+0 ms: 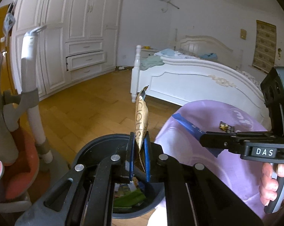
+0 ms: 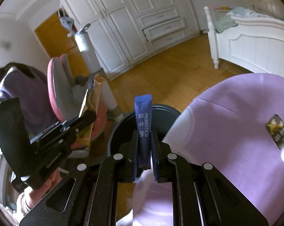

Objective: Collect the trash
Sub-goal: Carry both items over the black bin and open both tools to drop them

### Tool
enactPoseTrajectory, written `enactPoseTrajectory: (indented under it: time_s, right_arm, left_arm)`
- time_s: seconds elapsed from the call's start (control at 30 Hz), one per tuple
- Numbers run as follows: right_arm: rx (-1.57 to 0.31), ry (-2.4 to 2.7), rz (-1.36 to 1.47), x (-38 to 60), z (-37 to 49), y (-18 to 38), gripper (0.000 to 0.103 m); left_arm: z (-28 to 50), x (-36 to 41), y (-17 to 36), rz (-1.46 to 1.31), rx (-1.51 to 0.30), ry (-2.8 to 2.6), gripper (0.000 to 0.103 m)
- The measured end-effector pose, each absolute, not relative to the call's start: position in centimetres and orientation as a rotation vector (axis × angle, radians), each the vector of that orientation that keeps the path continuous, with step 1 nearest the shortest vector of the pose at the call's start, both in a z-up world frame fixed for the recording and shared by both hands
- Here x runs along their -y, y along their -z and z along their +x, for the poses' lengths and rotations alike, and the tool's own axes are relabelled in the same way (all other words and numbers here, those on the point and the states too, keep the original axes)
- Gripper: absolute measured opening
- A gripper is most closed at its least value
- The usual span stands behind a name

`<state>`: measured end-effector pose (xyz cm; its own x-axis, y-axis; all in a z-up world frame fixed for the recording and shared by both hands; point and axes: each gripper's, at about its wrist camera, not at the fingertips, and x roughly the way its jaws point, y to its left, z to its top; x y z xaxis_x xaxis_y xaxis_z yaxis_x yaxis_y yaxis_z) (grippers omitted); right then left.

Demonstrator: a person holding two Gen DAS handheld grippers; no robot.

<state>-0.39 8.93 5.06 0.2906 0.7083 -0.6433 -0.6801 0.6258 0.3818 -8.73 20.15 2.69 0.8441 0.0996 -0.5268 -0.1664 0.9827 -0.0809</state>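
Note:
My left gripper (image 1: 139, 143) is shut on a gold snack wrapper (image 1: 141, 120) and holds it upright over the dark round trash bin (image 1: 96, 146), which has wrappers inside. It also shows in the right wrist view (image 2: 87, 116) with the gold wrapper (image 2: 92, 96). My right gripper (image 2: 144, 137) is shut on a blue probiotics sachet (image 2: 143, 116) at the edge of the lilac-covered table (image 2: 226, 116), beside the bin (image 2: 160, 113). It also shows in the left wrist view (image 1: 206, 137) holding the blue sachet (image 1: 187, 125). A small dark wrapper (image 2: 278, 130) lies on the lilac cloth, also in the left wrist view (image 1: 225, 127).
A pink and grey chair (image 2: 60, 86) stands left of the bin. A white bed (image 1: 198, 79) and white wardrobes (image 1: 76, 28) stand across the wooden floor (image 1: 81, 101). A person in purple (image 2: 21, 86) is at the far left.

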Motion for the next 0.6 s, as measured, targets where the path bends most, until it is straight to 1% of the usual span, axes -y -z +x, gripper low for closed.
enactPoseTrajectory:
  time_s: [0.27,0.5,0.53,0.57,0.6]
  right_arm:
    - [-0.924,-0.931,0.019,-12.6,1.2,-3.6,0.014]
    - [-0.921,-0.946,0.008,-14.5,2.0,-3.1,0.014]
    - [-0.922,-0.95,0.009,-14.9,2.3,-3.1,0.018]
    - [-0.929,-0.951,0.01,-15.4,2.6,-3.0,0.027]
    - [-0.931,-0.947,0.014,-15.7,2.9,-2.9,0.032]
  left_arm:
    - [-7.9,-22.9,-1.2,-0.131,-0.58,-0.179,0.011]
    - [-6.9,-24.4,-0.4,-0.113,-0.601,-0.197,0.012]
    - [-6.7,-24.5,-0.2,-0.114,-0.609,-0.197,0.012]
    - [-6.5,-24.6,-0.1,-0.116,-0.616,-0.199,0.014]
    - [-6.2,-24.8,0.1,-0.117,-0.625,-0.204,0.015]
